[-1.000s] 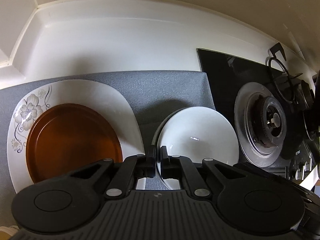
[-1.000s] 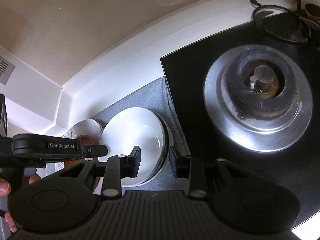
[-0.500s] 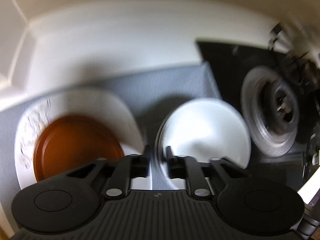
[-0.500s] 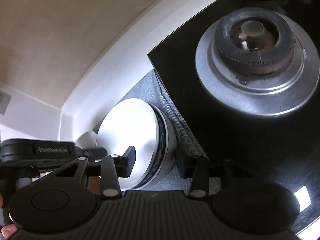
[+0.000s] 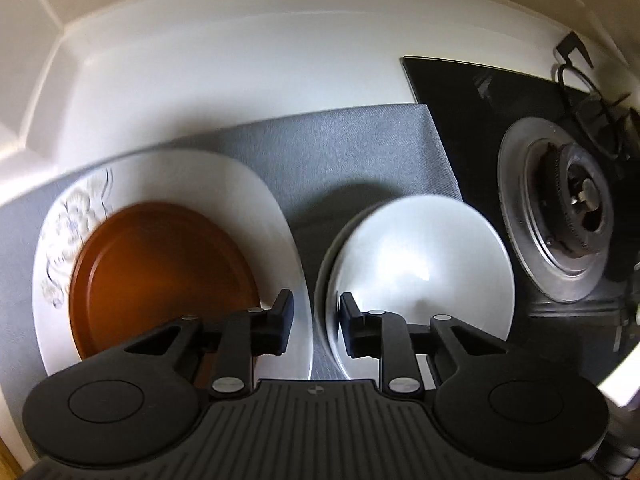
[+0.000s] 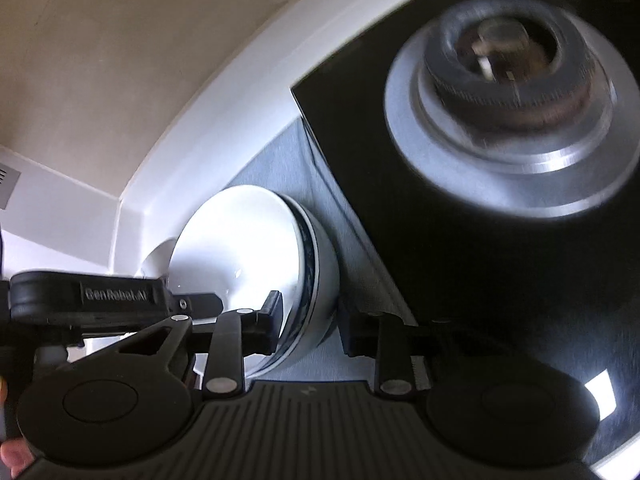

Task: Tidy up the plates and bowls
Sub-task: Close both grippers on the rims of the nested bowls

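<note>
A white bowl [image 5: 420,264] sits nested in a blue-patterned bowl [image 6: 324,280] on the grey mat [image 5: 340,148]. To their left, a brown plate [image 5: 160,272] lies on a white flowered plate [image 5: 192,176]. My left gripper [image 5: 317,322] points down over the bowls' left rim. Its jaws are closing, one finger above the flowered plate and one inside the bowl, and mat shows in the gap. My right gripper [image 6: 312,326] straddles the right rim of the nested bowls [image 6: 240,248]. Its jaws are closing too, near the walls on both sides with no firm press visible.
A black glass hob [image 6: 440,260] borders the mat on the right, with a steel burner [image 5: 568,216] and a pan support behind it. White wall and ledge run along the back. The left gripper's body [image 6: 88,296] and a fingertip [image 6: 12,456] show in the right wrist view.
The left gripper went from shut at the bowl's rim to open. The right gripper sank and rolled toward the bowls; its jaws widened, then narrowed around the rim.
</note>
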`<control>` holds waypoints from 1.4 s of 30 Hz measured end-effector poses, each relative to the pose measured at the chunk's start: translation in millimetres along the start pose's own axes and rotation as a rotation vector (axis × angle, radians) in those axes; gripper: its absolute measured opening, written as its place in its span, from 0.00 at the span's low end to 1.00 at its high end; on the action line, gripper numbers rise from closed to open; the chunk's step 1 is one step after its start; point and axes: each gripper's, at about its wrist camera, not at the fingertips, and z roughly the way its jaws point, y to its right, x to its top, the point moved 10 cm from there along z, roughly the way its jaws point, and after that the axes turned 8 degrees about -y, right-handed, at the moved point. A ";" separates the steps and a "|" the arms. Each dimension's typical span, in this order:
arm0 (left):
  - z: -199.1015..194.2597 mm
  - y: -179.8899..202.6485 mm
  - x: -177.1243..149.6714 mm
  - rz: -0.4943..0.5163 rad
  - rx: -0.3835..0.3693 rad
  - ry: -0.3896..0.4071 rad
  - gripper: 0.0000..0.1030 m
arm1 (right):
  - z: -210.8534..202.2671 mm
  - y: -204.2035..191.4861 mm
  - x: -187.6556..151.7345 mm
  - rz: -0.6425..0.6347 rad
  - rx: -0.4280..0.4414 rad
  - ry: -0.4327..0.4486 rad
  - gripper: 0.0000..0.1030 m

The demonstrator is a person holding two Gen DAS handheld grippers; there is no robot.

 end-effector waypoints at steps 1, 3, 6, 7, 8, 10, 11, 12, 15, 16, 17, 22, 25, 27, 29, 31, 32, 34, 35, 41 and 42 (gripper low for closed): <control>-1.1 0.9 -1.1 -0.003 -0.014 0.001 0.26 | -3.1 1.5 -3.5 -0.002 0.004 -0.004 0.31; -3.6 5.3 -6.2 0.034 -0.012 0.008 0.26 | -10.4 4.3 -9.5 -0.003 0.013 -0.003 0.30; -3.8 13.3 -11.0 0.102 0.026 0.027 0.26 | -23.0 5.6 -15.7 -0.016 0.028 0.003 0.26; -2.4 14.9 -10.3 0.112 0.036 0.031 0.26 | -27.0 4.6 -15.8 -0.021 0.034 0.009 0.23; -2.0 15.4 -9.5 0.110 0.041 0.031 0.26 | -30.1 3.0 -15.2 -0.034 0.034 0.011 0.22; -0.7 15.4 -6.4 0.090 0.041 0.025 0.26 | -31.6 -0.1 -10.6 -0.058 0.028 0.014 0.22; -0.8 14.7 -5.6 0.072 0.035 0.018 0.25 | -33.0 0.3 -8.9 -0.061 0.019 0.017 0.22; -0.4 14.5 -4.6 0.057 0.029 0.011 0.25 | -33.6 0.8 -7.0 -0.062 0.013 0.022 0.22; -3.3 19.3 -4.8 0.064 0.009 0.010 0.20 | -32.0 2.7 -3.3 -0.051 0.014 0.018 0.23; -6.4 19.7 -7.0 0.068 0.003 0.014 0.15 | -31.9 3.7 -3.0 -0.049 0.013 0.019 0.24; -9.0 20.7 -8.4 0.071 0.001 0.020 0.12 | -32.3 5.4 -3.4 -0.044 0.011 0.020 0.24; -12.7 21.1 -10.8 0.068 0.011 0.044 0.05 | -31.3 10.6 -5.5 -0.012 0.038 0.016 0.33; -14.6 22.3 -7.3 0.070 0.018 0.047 0.06 | -24.8 12.3 -5.5 -0.004 0.039 0.003 0.37; -14.9 26.9 -6.1 0.088 0.029 0.038 0.09 | -22.3 12.3 -6.0 -0.004 0.032 -0.001 0.39; -14.2 31.7 -4.9 0.104 0.049 0.027 0.16 | -20.8 13.4 -6.1 -0.002 0.028 -0.003 0.42; -12.6 33.3 -2.7 0.104 0.071 0.016 0.18 | -18.3 15.4 -5.6 0.014 0.027 -0.005 0.46; -11.7 32.6 -2.7 0.101 0.079 0.008 0.18 | -17.0 16.0 -6.2 0.019 0.030 -0.010 0.46; -10.3 29.9 -3.0 0.092 0.078 0.003 0.18 | -12.1 15.2 -6.7 0.018 0.035 -0.022 0.46; -8.6 27.9 -4.2 0.078 0.068 -0.009 0.18 | -9.7 14.3 -7.1 0.013 0.039 -0.027 0.46; 2.6 20.6 -6.9 0.028 0.009 -0.046 0.18 | -2.0 10.4 -9.1 -0.051 0.034 -0.042 0.30; 4.9 21.2 -9.6 0.027 0.003 -0.061 0.18 | -1.3 11.6 -9.2 -0.056 0.019 -0.041 0.24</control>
